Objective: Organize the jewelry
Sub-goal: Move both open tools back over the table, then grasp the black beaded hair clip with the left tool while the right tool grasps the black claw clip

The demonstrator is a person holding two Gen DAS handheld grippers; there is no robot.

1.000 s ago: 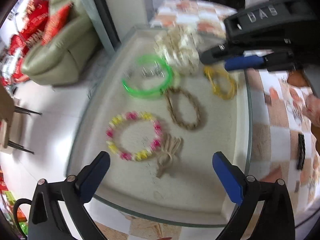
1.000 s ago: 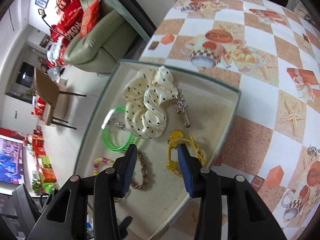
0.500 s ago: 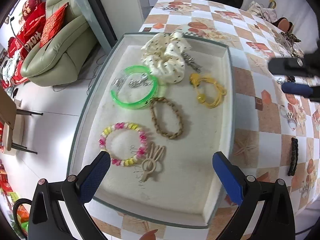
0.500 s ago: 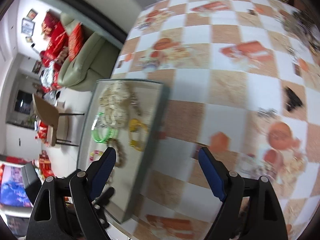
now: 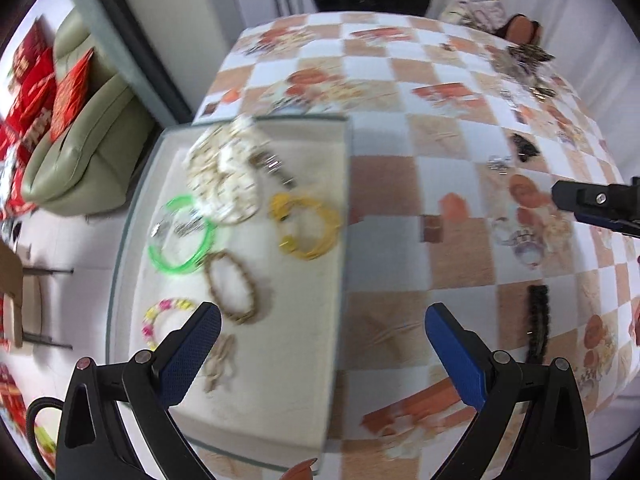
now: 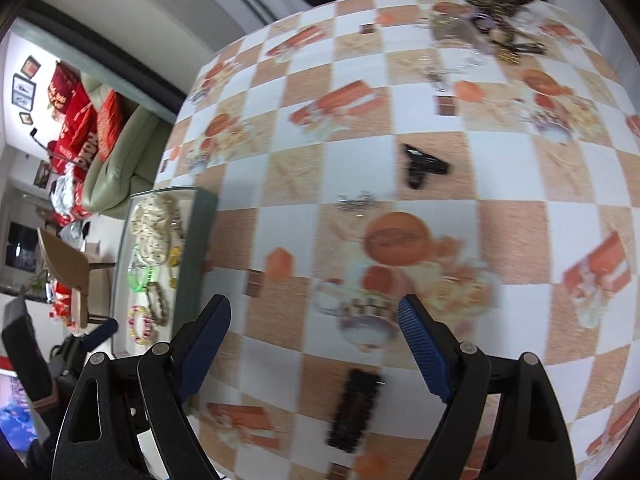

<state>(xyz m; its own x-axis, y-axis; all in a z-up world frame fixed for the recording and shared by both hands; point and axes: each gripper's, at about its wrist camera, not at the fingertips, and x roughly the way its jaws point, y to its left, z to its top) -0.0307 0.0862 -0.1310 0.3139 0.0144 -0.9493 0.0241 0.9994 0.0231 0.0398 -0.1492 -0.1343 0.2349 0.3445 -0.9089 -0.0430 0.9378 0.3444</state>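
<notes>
A shallow cream-lined tray (image 5: pixel 344 216) at the table's left edge holds a dotted white scrunchie (image 5: pixel 224 176), a green bangle (image 5: pixel 178 236), a yellow cord bracelet (image 5: pixel 306 224), a brown braided bracelet (image 5: pixel 232 288), a pink-yellow bead bracelet (image 5: pixel 160 316) and a beige clip (image 5: pixel 218 364). My left gripper (image 5: pixel 320 356) is open and empty above the tray's right rim. My right gripper (image 6: pixel 314 344) is open and empty above the tablecloth. A long black hair clip (image 6: pixel 354 410) lies between its fingers; it also shows in the left wrist view (image 5: pixel 536 324). A black claw clip (image 6: pixel 422 164) and a small silver piece (image 6: pixel 356 202) lie farther off.
The checkered orange-and-white tablecloth (image 6: pixel 500 240) covers the table. A pile of more jewelry (image 6: pixel 488 24) lies at the far right corner. A green sofa with red cushions (image 5: pixel 76 140) and a wooden chair (image 6: pixel 72 276) stand beyond the table's left edge.
Both grippers have swung right, away from the tray and over the tablecloth. The right gripper went from nearly closed over the tray to wide open. The yellow bracelet stays in the tray.
</notes>
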